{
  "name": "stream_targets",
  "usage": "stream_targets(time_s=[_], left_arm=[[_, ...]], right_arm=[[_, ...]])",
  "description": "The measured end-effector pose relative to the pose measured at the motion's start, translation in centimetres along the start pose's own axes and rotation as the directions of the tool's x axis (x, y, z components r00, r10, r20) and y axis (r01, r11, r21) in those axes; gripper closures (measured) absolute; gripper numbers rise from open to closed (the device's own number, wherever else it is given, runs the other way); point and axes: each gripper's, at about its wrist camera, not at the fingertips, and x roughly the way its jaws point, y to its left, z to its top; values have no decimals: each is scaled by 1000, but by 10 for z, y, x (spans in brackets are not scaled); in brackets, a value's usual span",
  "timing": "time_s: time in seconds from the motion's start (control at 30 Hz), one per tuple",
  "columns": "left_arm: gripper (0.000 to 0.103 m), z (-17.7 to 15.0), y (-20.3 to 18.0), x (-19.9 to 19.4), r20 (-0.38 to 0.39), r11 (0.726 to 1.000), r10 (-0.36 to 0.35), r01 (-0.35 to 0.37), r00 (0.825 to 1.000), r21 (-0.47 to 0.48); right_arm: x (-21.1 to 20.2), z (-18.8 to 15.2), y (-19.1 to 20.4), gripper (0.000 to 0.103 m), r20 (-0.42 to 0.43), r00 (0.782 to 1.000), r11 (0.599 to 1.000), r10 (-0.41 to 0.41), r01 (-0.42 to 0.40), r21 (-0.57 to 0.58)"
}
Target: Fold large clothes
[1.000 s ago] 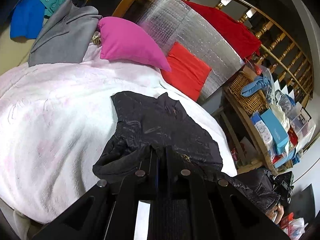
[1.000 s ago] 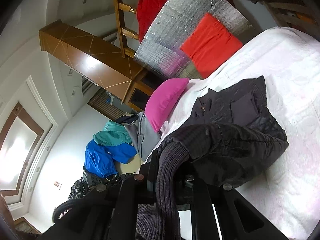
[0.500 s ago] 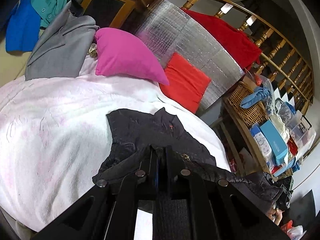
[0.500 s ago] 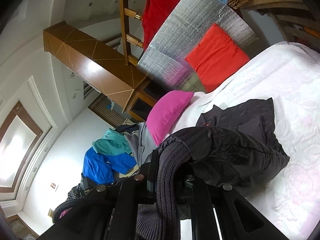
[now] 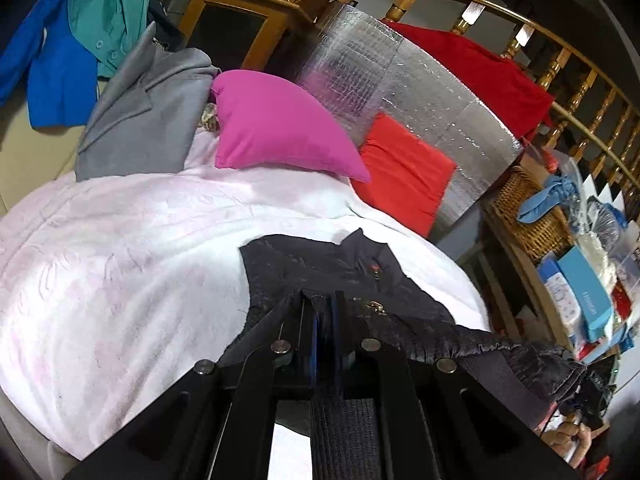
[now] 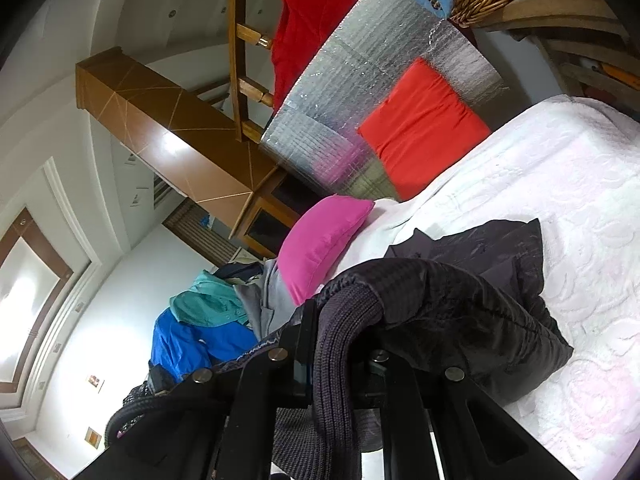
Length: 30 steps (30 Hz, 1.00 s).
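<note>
A black quilted jacket [image 5: 328, 268] lies on the pale pink bedspread [image 5: 120, 264], collar end towards the pillows. My left gripper [image 5: 322, 300] is shut on its near hem, and the cloth trails off to the right over the bed's edge. In the right wrist view the same jacket [image 6: 472, 304] is folded up over itself. There my right gripper [image 6: 344, 312] is shut on it at the ribbed knit cuff [image 6: 340, 344], which drapes down between the fingers.
A magenta pillow [image 5: 276, 128], a red cushion [image 5: 404, 168] and a silver foil panel [image 5: 420, 96] stand at the bed's head. A grey coat [image 5: 144, 108] with blue and teal clothes lies at the left. A wooden shelf with a wicker basket [image 5: 532, 216] flanks the right.
Both grippers rose and carried the held jacket edge forward over the garment, towards the pillows. Less of the jacket lies flat on the bedspread now.
</note>
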Motion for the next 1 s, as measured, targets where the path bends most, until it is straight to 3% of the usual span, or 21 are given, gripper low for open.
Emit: stream_targets(time_s=[0.33,1.0], left_arm=[[97,7,-12,4,33,998,54,-56,998,41],[97,25,-17,32,16,997,50,-51,999,55]], right_arm=[[11,13,2,93,7,999,999,-51,51,-16],[38,33,-6,93,0,992,991,-127,127,-40]])
